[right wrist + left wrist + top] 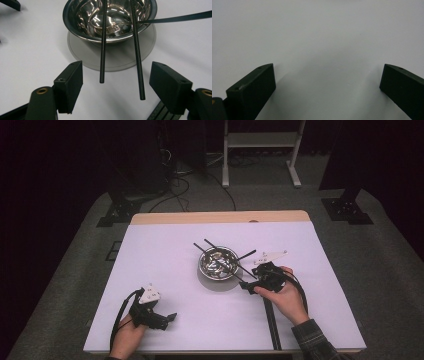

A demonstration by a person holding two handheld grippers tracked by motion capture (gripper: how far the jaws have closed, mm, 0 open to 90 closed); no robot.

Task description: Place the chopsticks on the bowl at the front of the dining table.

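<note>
Left tongs [170,317]: held low at the near left of the white counter [165,265], well apart from everything else on it. In the left gripper view the two black jaws stand wide apart over bare counter surface [319,37], with nothing between them.

Centre of the counter: a round, shiny stainless-steel bowl [218,261] sits upright on a flat grey disc [117,62] that shows past the bowl's near rim. Small objects lie in the bottom of the bowl; they are too small and too reflective to identify. Thin black rods [226,258] lie across the bowl's rim, with their ends sticking out past it on the far left and on the right.

Right tongs [246,286]: just beside the bowl on its near right side, pointed toward it. In the right gripper view the jaws stand apart and clamp nothing. Two of the thin black rods run from over the steel bowl [110,17] down toward the camera; the near end of the left rod [102,50] and the near end of the right rod [137,55] both lie in the gap between the jaws, touching neither jaw. A third black rod [177,18] leaves the bowl's rim toward the upper right.

Near right: a long black strip [272,325] lies flat on the counter, running from the right hand to the near edge.
</note>
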